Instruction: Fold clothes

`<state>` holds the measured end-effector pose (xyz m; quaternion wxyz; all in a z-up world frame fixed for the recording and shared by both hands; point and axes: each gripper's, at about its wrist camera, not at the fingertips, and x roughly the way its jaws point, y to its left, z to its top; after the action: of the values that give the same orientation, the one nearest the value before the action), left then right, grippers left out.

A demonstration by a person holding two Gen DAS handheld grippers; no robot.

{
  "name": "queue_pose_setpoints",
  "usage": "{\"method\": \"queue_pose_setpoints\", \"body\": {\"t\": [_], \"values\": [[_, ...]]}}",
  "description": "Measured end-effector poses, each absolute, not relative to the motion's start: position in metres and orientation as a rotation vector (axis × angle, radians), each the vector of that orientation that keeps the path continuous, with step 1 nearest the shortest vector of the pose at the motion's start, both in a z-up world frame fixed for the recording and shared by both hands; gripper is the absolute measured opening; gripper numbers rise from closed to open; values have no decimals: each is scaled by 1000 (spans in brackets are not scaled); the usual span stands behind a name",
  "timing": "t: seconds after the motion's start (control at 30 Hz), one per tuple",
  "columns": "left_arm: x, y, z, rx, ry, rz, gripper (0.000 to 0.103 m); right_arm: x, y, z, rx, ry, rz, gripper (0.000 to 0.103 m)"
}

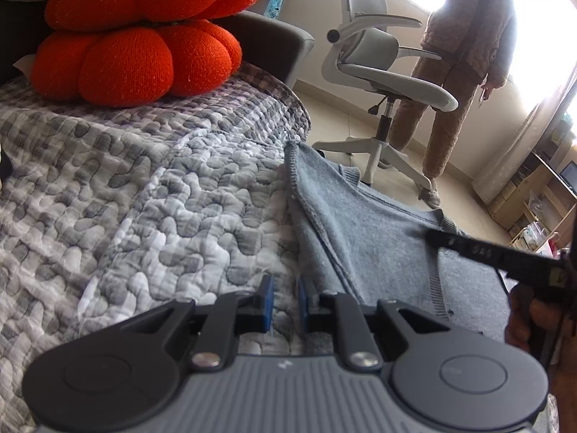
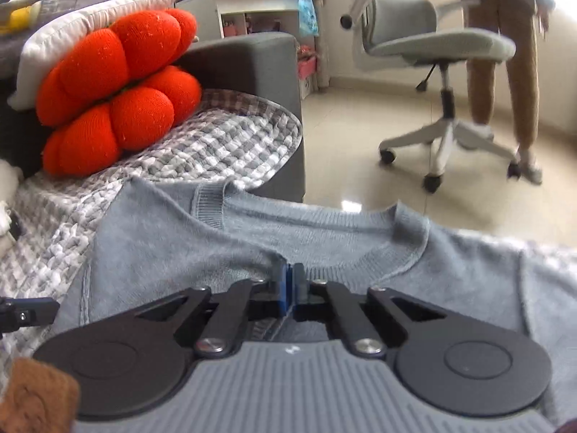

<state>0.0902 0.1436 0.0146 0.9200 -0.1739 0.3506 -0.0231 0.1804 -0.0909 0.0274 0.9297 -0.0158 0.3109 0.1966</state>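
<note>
While the grey sweater (image 2: 324, 231) lies on the quilted sofa cover (image 1: 144, 187), its hem hidden under both tools, right gripper (image 2: 289, 281) pinches its collar; left gripper (image 1: 285, 303) stands narrowly parted, grip unclear.

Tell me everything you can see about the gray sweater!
The gray sweater is a soft, fuzzy-looking knit with a ribbed round collar and ribbed cuff. It lies spread and partly folded on the checkered quilt, one sleeve laid across the chest, its far side near the bed's edge. In the right wrist view, the right tool is shut, pinching the fabric just below the collar. In the left wrist view, the left tool sits at the sweater's stitched side edge, whether gripping it is unclear.
</note>
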Motion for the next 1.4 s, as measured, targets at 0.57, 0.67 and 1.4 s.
{"method": "queue_pose_setpoints", "body": {"t": [0.57,0.67,1.4], "values": [[97,131,18,-293,707,-25,16,174,-126,39,121,732,290,2],[96,130,20,-288,698,-33,16,176,-130,44,162,737,300,2],[91,120,26,-290,702,-51,20,139,-108,32,70,1022,592,17]]}}
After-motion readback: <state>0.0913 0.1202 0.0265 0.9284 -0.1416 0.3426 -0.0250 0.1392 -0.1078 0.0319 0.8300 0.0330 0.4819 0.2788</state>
